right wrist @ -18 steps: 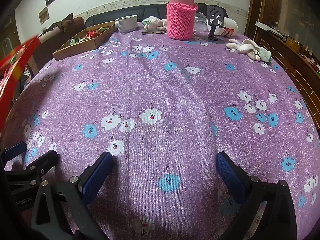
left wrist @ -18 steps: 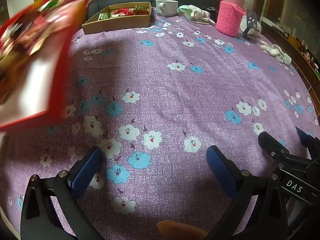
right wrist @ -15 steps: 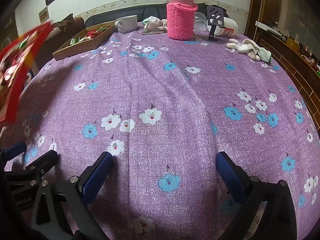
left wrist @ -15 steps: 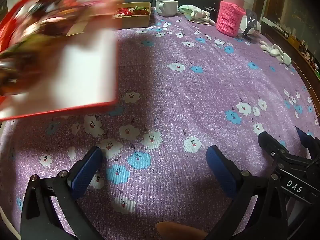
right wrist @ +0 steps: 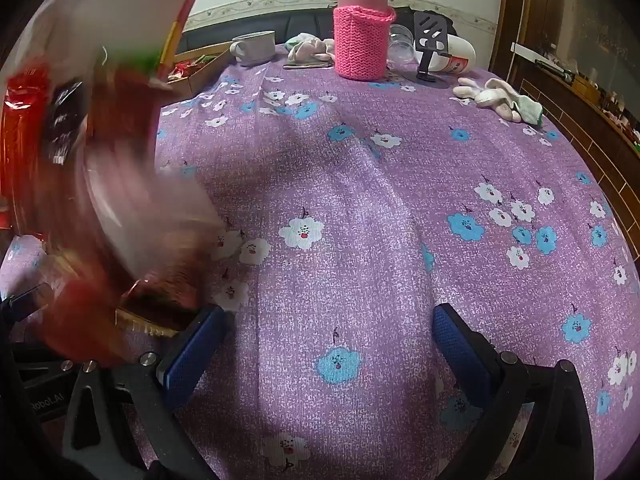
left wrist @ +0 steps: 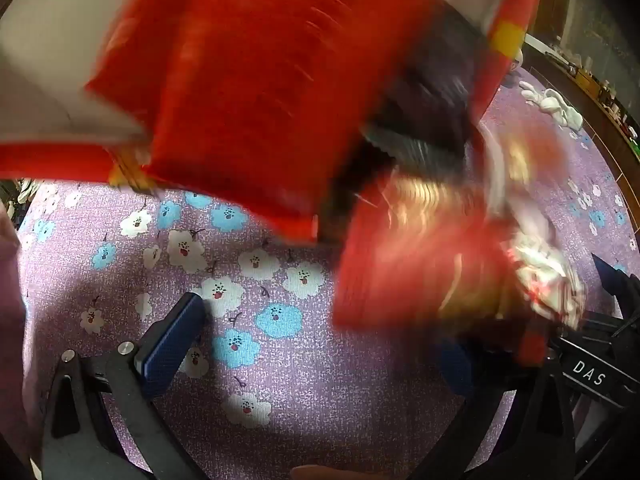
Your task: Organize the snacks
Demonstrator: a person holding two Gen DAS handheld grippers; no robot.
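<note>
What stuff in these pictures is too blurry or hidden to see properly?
- Red snack packets, left wrist view: motion blur hides their labels and number.
- Left gripper, same view: packets cover its right finger.
- Cardboard box, right wrist view: blurred packets hide most of it.
- Phone, right wrist view: too small for detail.

We see the worktop [right wrist: 360,208] under a purple floral cloth. At its far edge: flask in a pink knitted sleeve [right wrist: 362,36], white mug [right wrist: 256,46], open cardboard box [right wrist: 200,72] of snacks, black spatula [right wrist: 430,36] on a stand, white gloves [right wrist: 500,98]. Blurred red snack packets [left wrist: 420,264] at near left; contact unclear.
</note>
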